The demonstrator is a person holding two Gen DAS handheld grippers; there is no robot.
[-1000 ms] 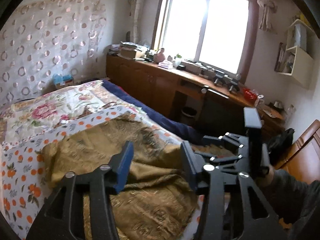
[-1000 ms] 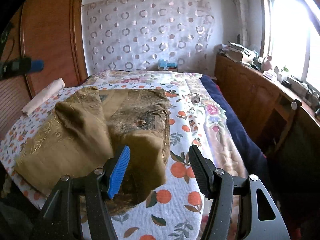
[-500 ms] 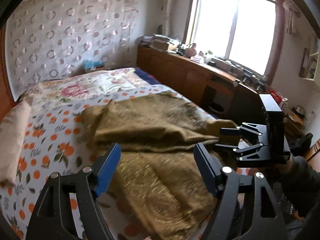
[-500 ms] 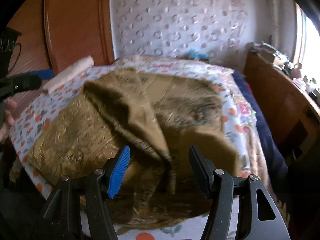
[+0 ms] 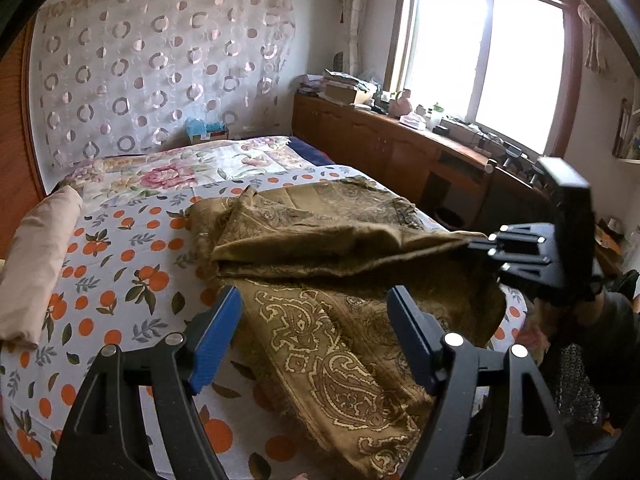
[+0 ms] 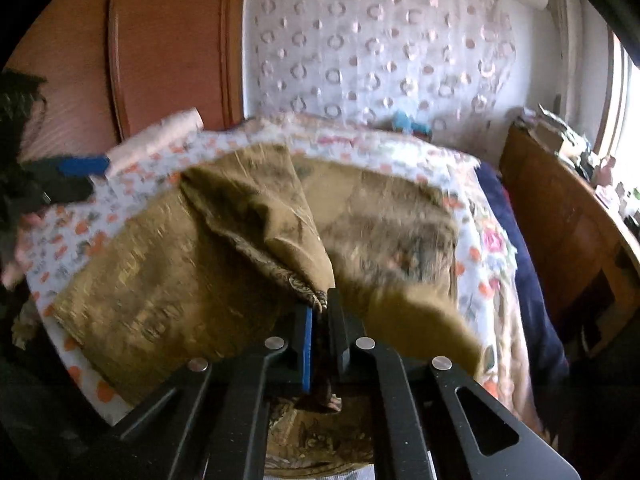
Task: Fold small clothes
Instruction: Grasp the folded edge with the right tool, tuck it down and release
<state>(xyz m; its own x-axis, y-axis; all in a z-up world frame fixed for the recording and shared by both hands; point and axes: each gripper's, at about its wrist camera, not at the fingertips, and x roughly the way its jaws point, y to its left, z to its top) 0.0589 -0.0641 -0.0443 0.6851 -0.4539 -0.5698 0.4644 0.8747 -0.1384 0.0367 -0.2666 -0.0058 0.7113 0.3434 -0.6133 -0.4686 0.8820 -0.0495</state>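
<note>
An olive-gold paisley cloth [image 5: 336,264] lies rumpled on the orange-print bedsheet [image 5: 120,264]. My left gripper [image 5: 316,332] is open and empty, hovering over the cloth's near edge. My right gripper [image 6: 320,312] is shut on a corner of the cloth [image 6: 248,216] and lifts a fold of it above the bed. The right gripper also shows in the left wrist view [image 5: 480,248], at the right side of the cloth, pulling a ridge of fabric taut.
A rolled beige cloth [image 5: 36,264] lies at the bed's left edge. A floral quilt [image 5: 180,168] covers the bed's far end. A wooden cabinet [image 5: 400,148] with clutter runs under the window at right. A wooden wardrobe [image 6: 168,40] stands at left.
My right gripper closed on the cloth's corner and raised it. My left gripper swung left and stayed open over the cloth's near part.
</note>
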